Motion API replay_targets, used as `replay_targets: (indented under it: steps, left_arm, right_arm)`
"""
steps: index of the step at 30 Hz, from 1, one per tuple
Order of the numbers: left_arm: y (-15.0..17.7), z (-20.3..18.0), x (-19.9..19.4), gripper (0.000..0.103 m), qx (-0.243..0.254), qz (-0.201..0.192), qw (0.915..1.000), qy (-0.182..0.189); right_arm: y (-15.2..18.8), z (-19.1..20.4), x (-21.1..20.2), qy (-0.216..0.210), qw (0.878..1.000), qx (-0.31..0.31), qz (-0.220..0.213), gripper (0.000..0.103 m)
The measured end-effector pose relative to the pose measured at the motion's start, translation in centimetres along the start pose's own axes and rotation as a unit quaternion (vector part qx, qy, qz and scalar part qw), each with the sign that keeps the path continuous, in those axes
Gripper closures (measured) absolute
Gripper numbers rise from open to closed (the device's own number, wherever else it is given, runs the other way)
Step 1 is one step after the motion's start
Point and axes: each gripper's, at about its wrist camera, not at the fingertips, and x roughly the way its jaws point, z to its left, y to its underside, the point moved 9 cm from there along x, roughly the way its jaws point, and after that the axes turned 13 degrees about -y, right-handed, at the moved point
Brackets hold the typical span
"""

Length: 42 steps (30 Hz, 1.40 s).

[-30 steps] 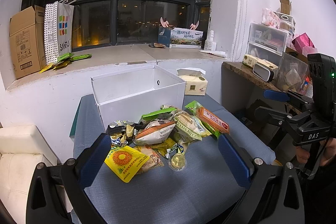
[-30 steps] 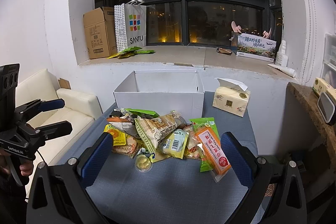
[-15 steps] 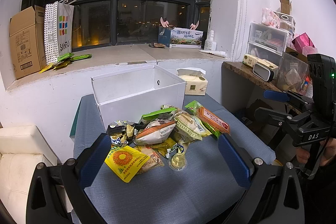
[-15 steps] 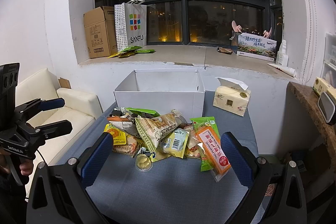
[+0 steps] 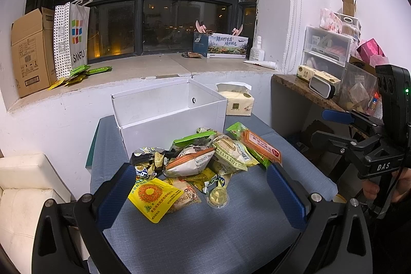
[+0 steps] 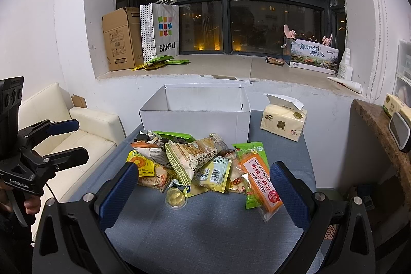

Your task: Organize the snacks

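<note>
A heap of snack packets (image 6: 200, 163) lies on a table (image 6: 205, 230) directly before an open box (image 6: 195, 117), with a tissue pack (image 6: 282, 122) to the box's right and a small cup, apparently jelly (image 6: 176, 198), nearest the camera.

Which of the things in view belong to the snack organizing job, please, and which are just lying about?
Job: pile of snack packets, small jelly cup, open white box, left gripper and right gripper, both open.

Lying about: tissue pack, SANFU bag, cardboard carton, white sofa.
</note>
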Motion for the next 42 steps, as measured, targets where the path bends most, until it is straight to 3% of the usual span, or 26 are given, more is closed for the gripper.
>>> replay_targets:
  steps: [21, 26, 32, 40, 41, 42]
  left_arm:
    - [0.0, 0.3, 0.2, 0.000, 0.013, -0.017, 0.9997, -0.011]
    - [0.7, 0.6, 0.8, 0.000, -0.004, -0.001, 1.0000, -0.004]
    - [1.5, 1.3, 2.1, 0.000, -0.007, 0.007, 0.9999, -0.009]
    - [4.1, 2.9, 4.5, 0.000, -0.012, 0.055, 0.9983, -0.017]
    - [4.5, 3.1, 4.8, 0.000, -0.010, 0.062, 0.9979, -0.018]
    - [5.0, 3.1, 5.1, 0.000, -0.008, 0.068, 0.9975, -0.016]
  right_arm:
    - [0.5, -1.0, 0.6, -0.005, 1.000, -0.001, 0.009, 0.000]
    - [1.5, -4.7, 3.2, -0.007, 0.999, -0.007, 0.050, 0.000]
    - [4.4, -10.5, 9.6, -0.010, 0.990, -0.032, 0.139, 0.000]
    - [8.1, -15.3, 16.6, -0.064, 0.977, -0.004, 0.205, 0.000]
    - [8.4, -15.5, 17.1, -0.069, 0.975, 0.000, 0.211, 0.002]
    - [8.7, -15.6, 17.2, -0.078, 0.974, 0.007, 0.212, 0.013]
